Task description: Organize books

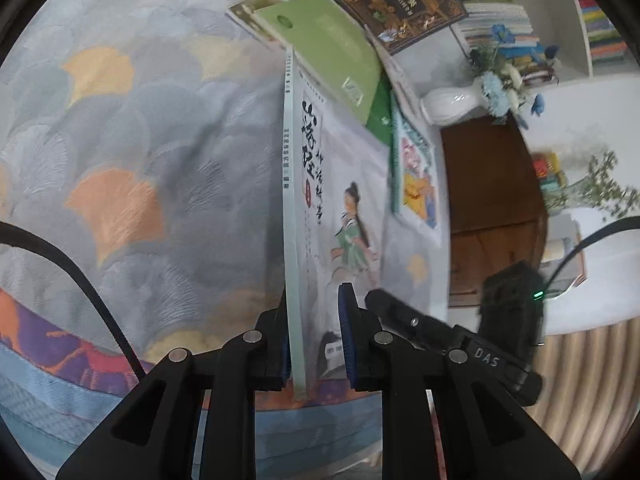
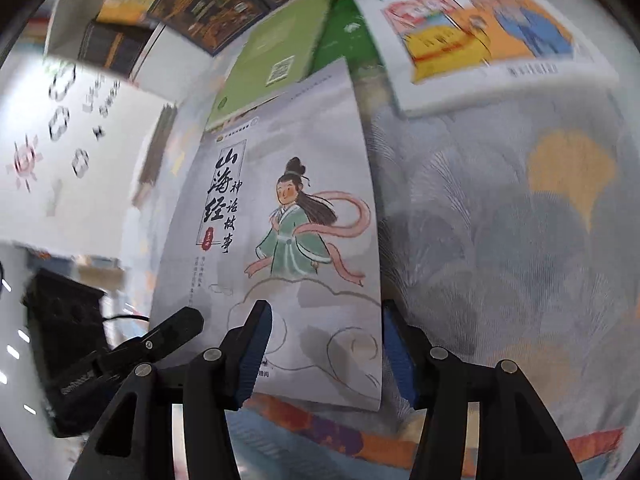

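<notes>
A thin grey picture book (image 1: 316, 208) with a girl in a green robe on its cover stands on edge above the patterned rug. My left gripper (image 1: 314, 340) straddles its lower spine edge, and the gap between the pads looks wider than the book. In the right wrist view the same book (image 2: 288, 220) faces me, and my right gripper (image 2: 324, 350) straddles its bottom edge with the pads set wide, one in front and one behind. A green book (image 1: 332, 52) and a dark ornate book (image 1: 400, 0) lie beyond on the rug.
A colourful picture book (image 2: 480, 36) lies on the grey fan-patterned rug (image 1: 140, 160). A white vase of blue flowers (image 1: 452, 102) stands on a brown cabinet (image 1: 492, 184). White shelves with stacked books (image 1: 496, 12) stand behind it.
</notes>
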{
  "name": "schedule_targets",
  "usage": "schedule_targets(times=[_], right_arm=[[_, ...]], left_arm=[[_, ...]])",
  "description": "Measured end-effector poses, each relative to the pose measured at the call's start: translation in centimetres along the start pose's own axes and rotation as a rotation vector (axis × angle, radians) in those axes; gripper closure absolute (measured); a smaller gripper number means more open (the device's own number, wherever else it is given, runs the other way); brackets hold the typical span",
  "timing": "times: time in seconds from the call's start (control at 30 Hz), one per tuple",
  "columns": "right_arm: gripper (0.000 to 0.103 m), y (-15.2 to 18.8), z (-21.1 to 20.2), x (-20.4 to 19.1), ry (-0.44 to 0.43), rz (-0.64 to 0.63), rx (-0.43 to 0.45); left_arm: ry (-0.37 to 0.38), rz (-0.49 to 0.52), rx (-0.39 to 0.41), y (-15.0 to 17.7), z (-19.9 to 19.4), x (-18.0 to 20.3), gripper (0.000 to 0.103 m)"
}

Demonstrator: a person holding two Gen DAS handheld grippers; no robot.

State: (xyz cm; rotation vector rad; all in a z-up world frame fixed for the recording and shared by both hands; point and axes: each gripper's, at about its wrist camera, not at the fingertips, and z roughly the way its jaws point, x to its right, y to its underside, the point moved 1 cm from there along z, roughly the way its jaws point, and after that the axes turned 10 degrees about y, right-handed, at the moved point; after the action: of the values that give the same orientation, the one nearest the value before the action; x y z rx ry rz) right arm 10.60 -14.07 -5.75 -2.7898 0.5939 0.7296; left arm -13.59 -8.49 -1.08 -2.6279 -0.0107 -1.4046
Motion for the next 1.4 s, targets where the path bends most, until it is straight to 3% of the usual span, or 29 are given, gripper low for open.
schedule_targets(times=[0.1, 0.2, 0.37, 0.53, 0.6, 0.7, 0.83, 0.93, 1.0, 1.17, 1.4], right_arm=[[0.05, 0.1, -0.4, 2.0, -0.106, 0.106, -0.052], [0.049, 0.6, -0.6, 4.0, -0.206, 0.197, -0.088], [0.047, 1.3, 0.7, 6.0, -0.378, 0.336, -0.152], [0.048, 0.8, 0.9, 5.4, -0.438, 0.352, -0.128], [0.063, 0.3, 0.3, 4.8, -0.434, 0.327, -0.094], [0.074, 0.3, -1.1, 3.7, -0.347, 0.228, -0.033], [0.075, 0.3, -2.8, 0.3, -0.171, 0.022, 0.053], [0.075, 1.2, -3.6, -3.2, -0.008, -0.204, 0.136], [0.075, 2.3, -3.5, -5.6, 0.042, -0.331, 0.156], [0.075, 4.2, -3.5, -8.4, 0.014, -0.448, 0.153], [0.075, 4.7, -4.5, -12.4, 0.082, -0.543, 0.206]], left_arm=[[0.098, -0.087, -0.019, -0.7, -0.2, 0.0, 0.087], [0.263, -0.246, -0.043, -1.3, 0.0, -0.8, 0.088], [0.337, -0.344, -0.048, -1.7, 0.3, -0.9, 0.088], [0.372, -0.382, -0.072, -1.6, 0.6, -0.7, 0.088], [0.346, -0.369, -0.077, -1.6, 0.5, -0.7, 0.088], [0.243, -0.307, -0.077, -1.8, 0.3, -0.6, 0.088], [0.048, -0.147, -0.069, -1.6, 0.0, 0.8, 0.088], [-0.129, 0.036, -0.057, -1.4, -0.5, 2.9, 0.088], [-0.195, 0.126, -0.044, -1.3, -1.4, 4.1, 0.088], [-0.19, 0.157, -0.037, -2.1, -4.1, 3.5, 0.088], [-0.109, 0.205, -0.036, -2.9, -6.9, 3.2, 0.088]])
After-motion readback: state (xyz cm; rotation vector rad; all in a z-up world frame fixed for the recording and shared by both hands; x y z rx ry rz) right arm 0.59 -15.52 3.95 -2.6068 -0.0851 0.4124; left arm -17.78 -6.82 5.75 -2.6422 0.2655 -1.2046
